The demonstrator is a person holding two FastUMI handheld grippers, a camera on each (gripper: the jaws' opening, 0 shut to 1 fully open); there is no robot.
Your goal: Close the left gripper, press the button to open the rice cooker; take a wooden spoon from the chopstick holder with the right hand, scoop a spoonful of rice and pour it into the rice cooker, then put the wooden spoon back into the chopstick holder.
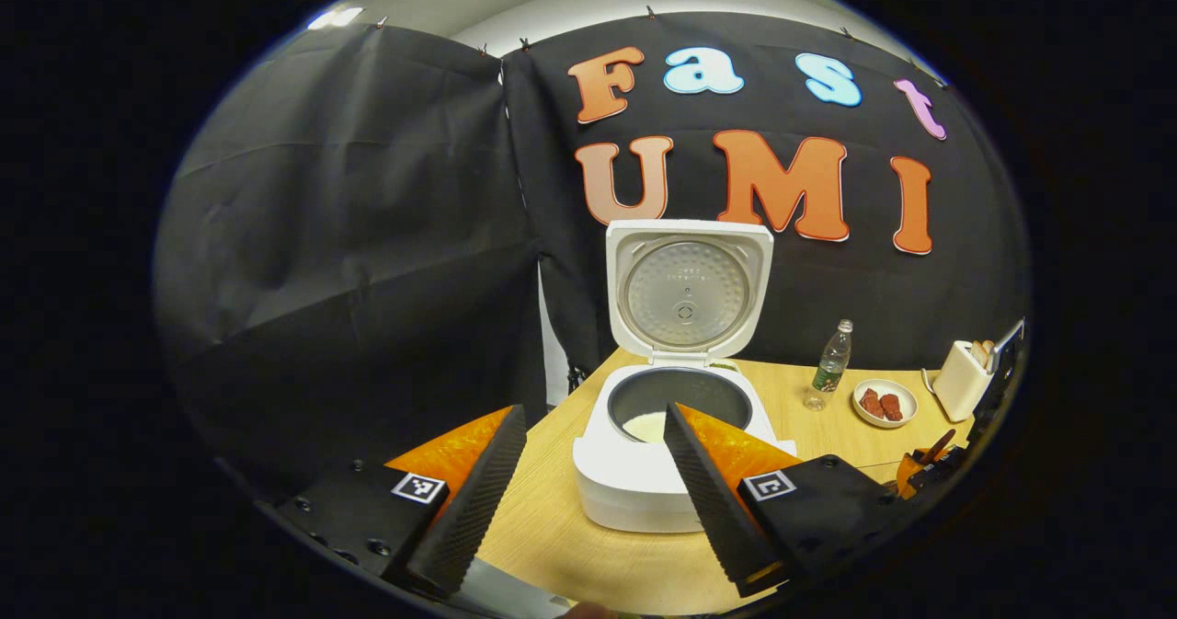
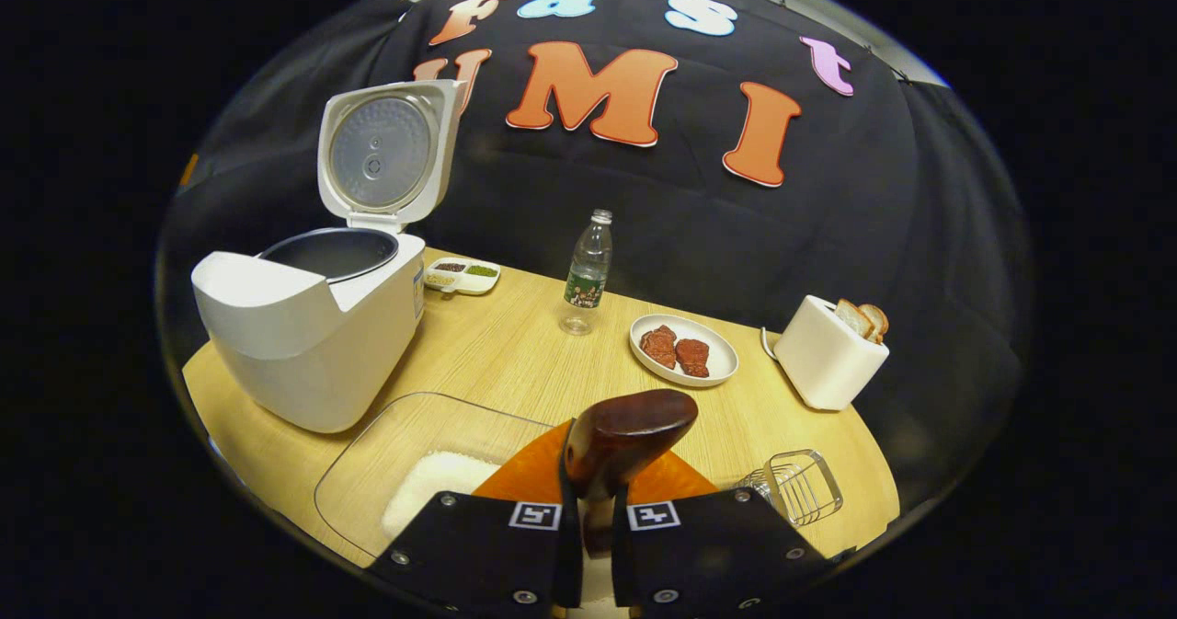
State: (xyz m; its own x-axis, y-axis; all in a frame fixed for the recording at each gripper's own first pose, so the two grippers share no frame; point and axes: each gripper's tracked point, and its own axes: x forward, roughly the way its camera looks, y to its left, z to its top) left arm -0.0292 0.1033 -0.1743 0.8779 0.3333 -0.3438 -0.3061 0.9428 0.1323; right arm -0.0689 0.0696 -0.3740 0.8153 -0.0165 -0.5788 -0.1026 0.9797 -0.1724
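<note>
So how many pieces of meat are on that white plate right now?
2. Both lie side by side on the white plate, between the water bottle and the toaster: one meat piece on the left, the other meat piece to its right. Nothing seems hidden.

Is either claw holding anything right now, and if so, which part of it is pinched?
The right claw grips the wooden spoon by its handle, just below the bowl, which sticks out ahead. The left claw is open, holding nothing, before the open rice cooker.
</note>
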